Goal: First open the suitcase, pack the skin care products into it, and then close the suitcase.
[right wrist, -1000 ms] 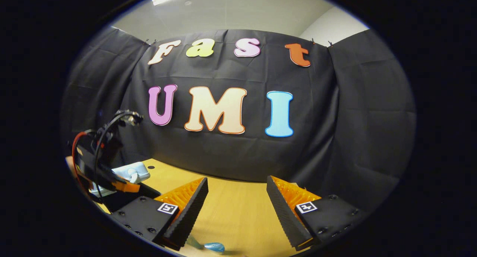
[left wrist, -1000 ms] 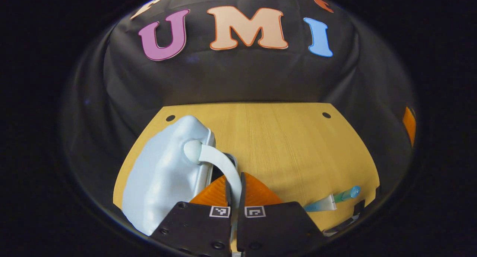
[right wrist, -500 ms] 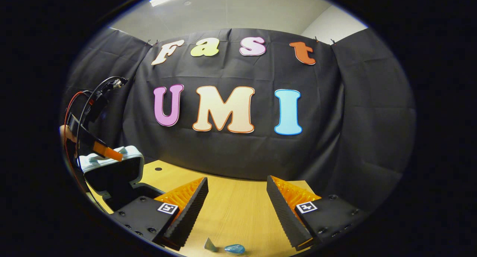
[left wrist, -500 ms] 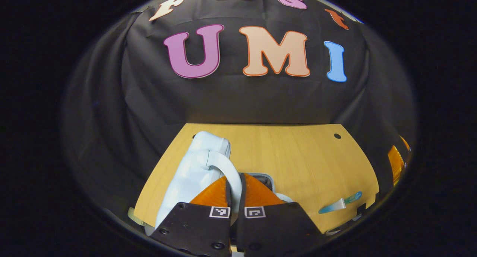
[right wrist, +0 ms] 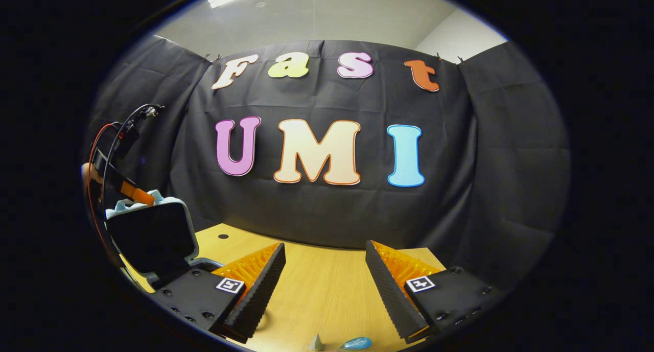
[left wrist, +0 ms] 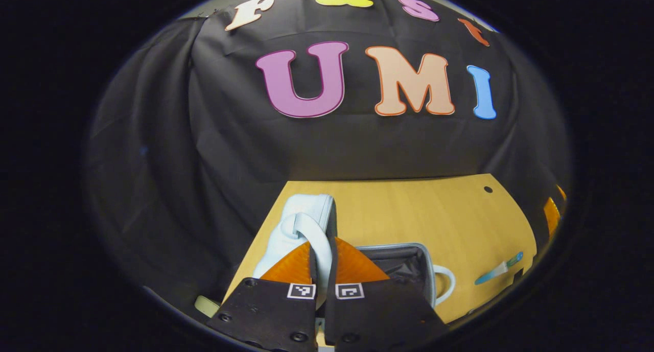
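The pale blue suitcase stands open on the table. Its lid is raised nearly upright, and my left gripper is shut on the lid's handle strap. The base shows a dark lining and a white side handle. In the right gripper view the lid shows its dark inside at the left, with the left gripper at its top edge. My right gripper hangs open over the table, holding nothing. A blue-green skin care tube lies to the right of the case; its cap end lies below the right gripper.
The wooden table has a small hole near its far right corner. A pale small object lies at the table's near left edge. Black and red cables arc above the left gripper. Black cloth walls close the back and sides.
The left gripper has pulled the lid up by its handle, from almost shut to nearly upright, uncovering the dark-lined base. The right gripper has stayed open and hardly moved.
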A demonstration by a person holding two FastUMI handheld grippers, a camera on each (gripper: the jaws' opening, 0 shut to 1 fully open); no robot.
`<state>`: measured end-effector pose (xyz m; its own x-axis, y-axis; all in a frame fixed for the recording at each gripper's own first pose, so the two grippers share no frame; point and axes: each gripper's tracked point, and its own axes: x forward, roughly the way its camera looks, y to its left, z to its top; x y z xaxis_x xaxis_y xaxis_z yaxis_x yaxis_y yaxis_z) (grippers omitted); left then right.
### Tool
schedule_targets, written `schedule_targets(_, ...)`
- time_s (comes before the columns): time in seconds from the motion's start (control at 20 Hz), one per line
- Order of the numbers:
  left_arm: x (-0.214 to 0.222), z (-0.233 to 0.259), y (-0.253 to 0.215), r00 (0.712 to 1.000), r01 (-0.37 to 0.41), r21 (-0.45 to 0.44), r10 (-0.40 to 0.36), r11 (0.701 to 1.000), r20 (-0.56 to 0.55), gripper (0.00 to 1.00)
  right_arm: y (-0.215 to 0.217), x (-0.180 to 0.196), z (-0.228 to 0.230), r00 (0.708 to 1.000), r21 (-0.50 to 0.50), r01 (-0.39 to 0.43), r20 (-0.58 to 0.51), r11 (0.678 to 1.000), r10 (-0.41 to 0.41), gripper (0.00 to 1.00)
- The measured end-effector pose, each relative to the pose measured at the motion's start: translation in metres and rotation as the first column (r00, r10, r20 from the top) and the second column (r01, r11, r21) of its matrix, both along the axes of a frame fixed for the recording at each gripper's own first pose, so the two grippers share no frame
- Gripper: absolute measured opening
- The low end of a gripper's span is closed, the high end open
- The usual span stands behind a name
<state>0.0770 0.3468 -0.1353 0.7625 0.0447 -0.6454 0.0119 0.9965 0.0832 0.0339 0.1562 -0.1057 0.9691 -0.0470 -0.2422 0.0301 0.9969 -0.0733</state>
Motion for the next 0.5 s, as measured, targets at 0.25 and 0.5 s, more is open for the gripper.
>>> schedule_targets(0.25, 0.005, -0.011, 0.053, 0.999, -0.037, 0.016, 0.037, 0.999, -0.014, 0.00, 0.023, 0.002, -0.003, 1.000, -0.019, 0.001, -0.009, 1.000, -0.001, 0.99)
schedule_targets(0.5, 0.007, -0.033, 0.110, 0.991, -0.131, 0.001, 0.131, 0.991, -0.030, 0.00, 0.034, 0.007, 0.000, 1.000, -0.025, 0.007, 0.008, 1.000, -0.007, 0.99)
